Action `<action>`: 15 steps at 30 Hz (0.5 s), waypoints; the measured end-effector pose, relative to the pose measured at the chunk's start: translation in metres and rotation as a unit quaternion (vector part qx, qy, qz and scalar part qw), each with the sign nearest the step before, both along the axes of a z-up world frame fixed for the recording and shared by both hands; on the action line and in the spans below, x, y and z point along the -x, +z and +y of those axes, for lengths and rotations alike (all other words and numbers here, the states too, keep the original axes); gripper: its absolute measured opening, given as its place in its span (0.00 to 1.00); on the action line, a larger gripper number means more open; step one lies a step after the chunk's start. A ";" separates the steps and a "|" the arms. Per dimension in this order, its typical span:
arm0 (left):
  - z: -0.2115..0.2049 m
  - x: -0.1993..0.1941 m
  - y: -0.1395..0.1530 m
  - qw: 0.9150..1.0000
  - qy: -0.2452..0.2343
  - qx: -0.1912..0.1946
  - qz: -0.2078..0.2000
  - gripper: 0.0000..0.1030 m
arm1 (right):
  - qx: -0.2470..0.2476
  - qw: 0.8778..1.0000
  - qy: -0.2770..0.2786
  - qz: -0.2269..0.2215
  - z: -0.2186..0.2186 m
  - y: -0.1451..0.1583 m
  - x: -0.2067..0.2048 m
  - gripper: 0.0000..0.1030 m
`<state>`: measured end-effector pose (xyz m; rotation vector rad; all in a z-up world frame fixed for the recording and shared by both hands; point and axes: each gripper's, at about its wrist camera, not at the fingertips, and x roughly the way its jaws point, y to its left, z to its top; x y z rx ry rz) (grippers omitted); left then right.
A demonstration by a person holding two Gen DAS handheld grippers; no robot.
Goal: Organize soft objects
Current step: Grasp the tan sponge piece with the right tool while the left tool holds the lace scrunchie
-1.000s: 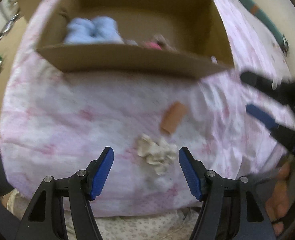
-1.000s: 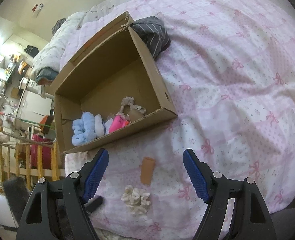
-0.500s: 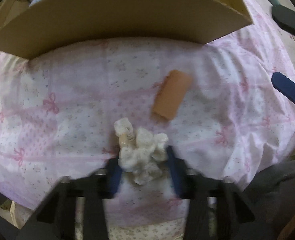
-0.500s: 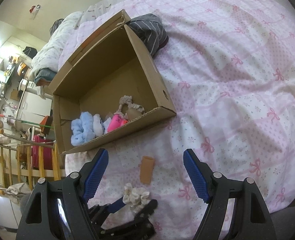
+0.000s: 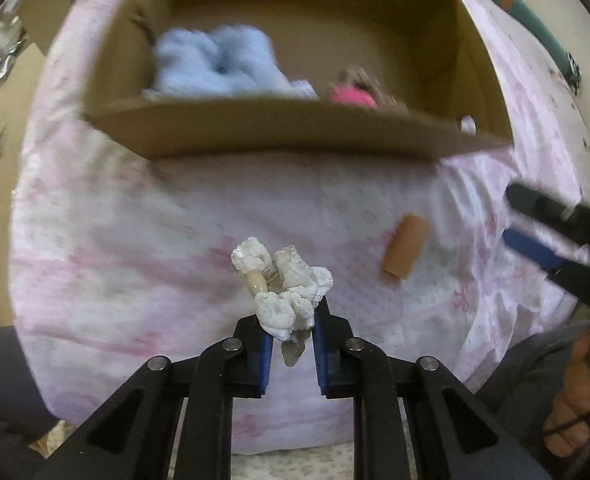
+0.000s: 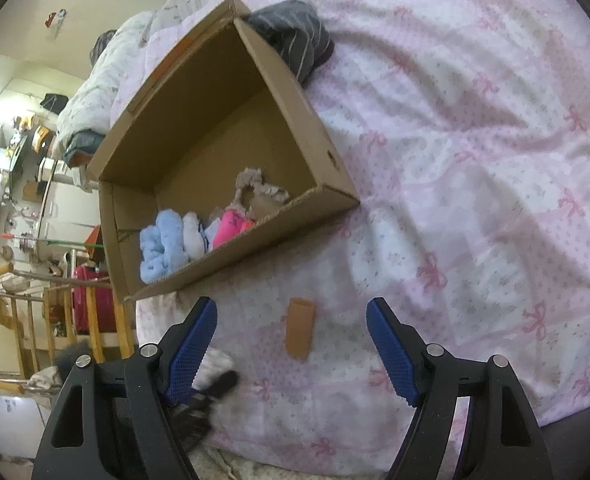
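Note:
My left gripper (image 5: 292, 322) is shut on a white frilly scrunchie (image 5: 282, 280) and holds it above the pink bedspread, short of the cardboard box (image 5: 295, 128). An orange roll (image 5: 404, 252) lies on the bed to its right. My right gripper (image 6: 291, 344) is open and empty, hovering over the same orange roll (image 6: 299, 333). The box (image 6: 327, 196) holds a light blue fluffy item (image 6: 161, 246), a pink item (image 6: 231, 226) and a beige scrunchie (image 6: 255, 188). The left gripper shows blurred at the lower left of the right wrist view.
A dark striped garment (image 6: 295, 40) lies behind the box. The bed's edge runs along the bottom of both views. A wooden railing (image 6: 23, 312) and a red suitcase (image 6: 91, 304) stand beyond the bed on the left. The right gripper shows at the right of the left wrist view (image 5: 555, 240).
My left gripper closed on the white scrunchie and lifted it off the bed, pulling back from the box. The right gripper stayed open above the orange roll.

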<state>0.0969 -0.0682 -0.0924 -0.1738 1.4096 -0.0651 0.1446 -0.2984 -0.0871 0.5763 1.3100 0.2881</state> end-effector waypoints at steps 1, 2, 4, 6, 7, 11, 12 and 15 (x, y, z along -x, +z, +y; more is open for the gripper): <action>0.006 0.001 0.006 1.000 0.000 -0.002 -0.005 0.15 | -0.001 1.000 0.004 0.005 0.002 -0.002 0.000 0.80; 0.011 0.001 0.012 1.000 0.000 -0.004 -0.010 0.15 | -0.002 1.000 0.010 0.010 0.005 -0.005 0.000 0.80; 0.025 0.003 0.026 1.000 -0.004 -0.012 -0.025 0.15 | 0.000 1.000 0.020 0.017 0.011 -0.009 0.000 0.80; 0.041 0.007 0.036 0.999 -0.002 -0.014 -0.040 0.15 | -0.007 0.999 0.031 0.022 0.016 -0.012 0.000 0.73; 0.051 0.011 0.043 0.999 0.004 -0.014 -0.052 0.15 | -0.020 0.999 0.036 0.027 0.019 -0.015 0.000 0.69; 0.080 0.013 0.050 0.997 0.012 -0.017 -0.076 0.15 | -0.043 0.996 0.039 0.061 0.024 -0.033 -0.001 0.48; 0.084 0.013 0.049 0.997 0.015 -0.016 -0.077 0.15 | -0.037 0.996 0.038 0.066 0.026 -0.036 -0.001 0.47; 0.098 0.011 0.036 0.997 0.035 -0.007 -0.073 0.15 | -0.008 0.996 0.046 0.079 0.038 -0.048 -0.003 0.44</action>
